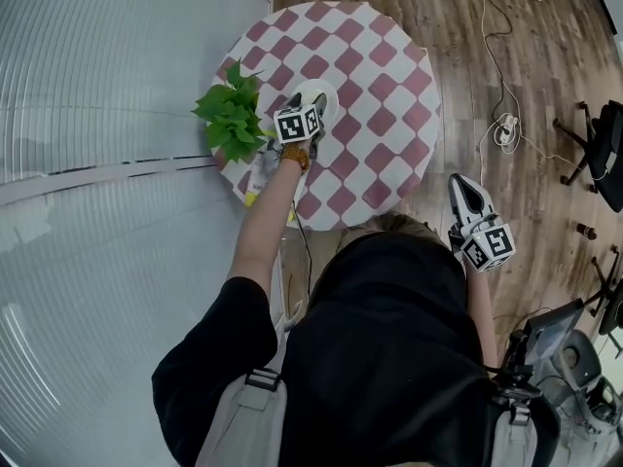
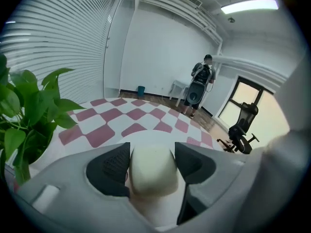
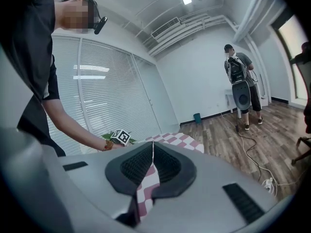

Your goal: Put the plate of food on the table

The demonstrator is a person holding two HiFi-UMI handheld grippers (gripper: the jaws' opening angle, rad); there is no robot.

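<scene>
A round table [image 1: 380, 86] with a pink-and-white checked cloth carries a white plate [image 1: 327, 95] near its left side. My left gripper [image 1: 313, 107] reaches over that plate. In the left gripper view a cream bun [image 2: 153, 171] sits between the jaws of the left gripper [image 2: 152, 152], both pads touching it, with the plate [image 2: 151, 136] showing beneath and ahead. My right gripper [image 1: 458, 183] hangs off the table's right edge, above the wooden floor. In its own view the right gripper [image 3: 152, 147] has its pads pressed together with nothing held.
A green potted plant [image 1: 232, 117] [image 2: 29, 110] stands at the table's left rim, close beside the left gripper. A person [image 2: 201, 89] [image 3: 240, 89] stands far across the room. Cables with a power strip [image 1: 506, 129] and an office chair [image 1: 604, 154] lie to the right.
</scene>
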